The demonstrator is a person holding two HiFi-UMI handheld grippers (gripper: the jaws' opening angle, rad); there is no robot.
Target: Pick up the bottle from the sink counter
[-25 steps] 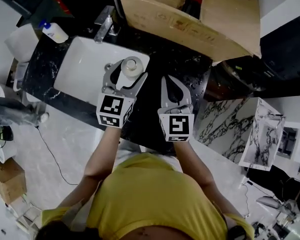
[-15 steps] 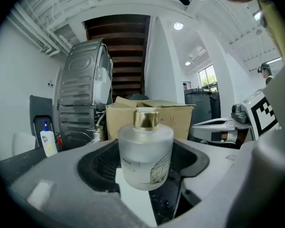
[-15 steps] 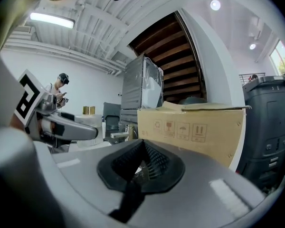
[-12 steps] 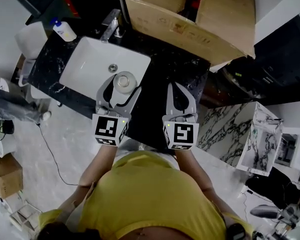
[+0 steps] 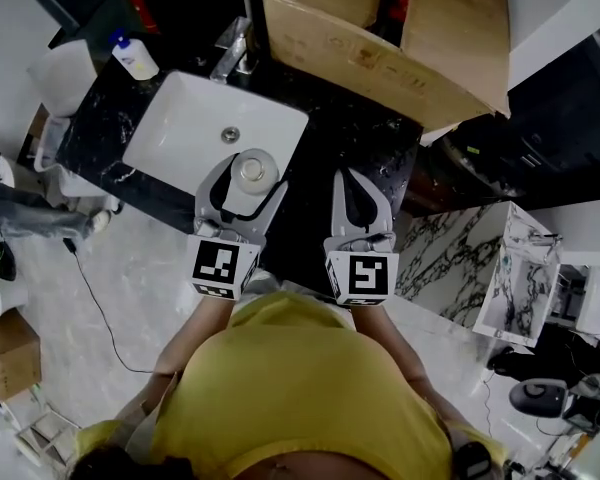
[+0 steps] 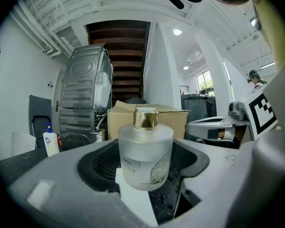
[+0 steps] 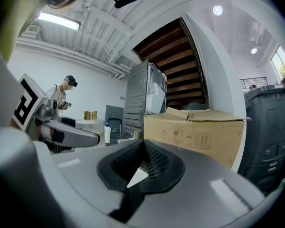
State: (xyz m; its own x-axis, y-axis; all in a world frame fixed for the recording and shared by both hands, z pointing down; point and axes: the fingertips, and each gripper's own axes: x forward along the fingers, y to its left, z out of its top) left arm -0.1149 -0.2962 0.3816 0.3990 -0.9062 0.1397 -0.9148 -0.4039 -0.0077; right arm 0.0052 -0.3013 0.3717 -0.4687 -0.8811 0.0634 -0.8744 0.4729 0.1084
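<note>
The pick-up looks essentially done. The left gripper (image 5: 248,180) has its jaws closed part-way round the bottle (image 6: 145,148), a frosted round one with a gold collar, and the padded faces press on its two sides. In the left gripper view the bottle stands upright and its base seems to hang clear of the surface below, so it is probably already off the counter (image 5: 352,133), though the gap cannot be confirmed. From the head view it sits over the front rim of the white sink (image 5: 185,133), close in to the person's body. What is left, at most, is carrying it fully away.

The right gripper (image 5: 357,180) hovers beside it over the dark counter, with its jaws brought together and nothing between them. A cardboard box (image 5: 400,43) stands behind the counter.
</note>
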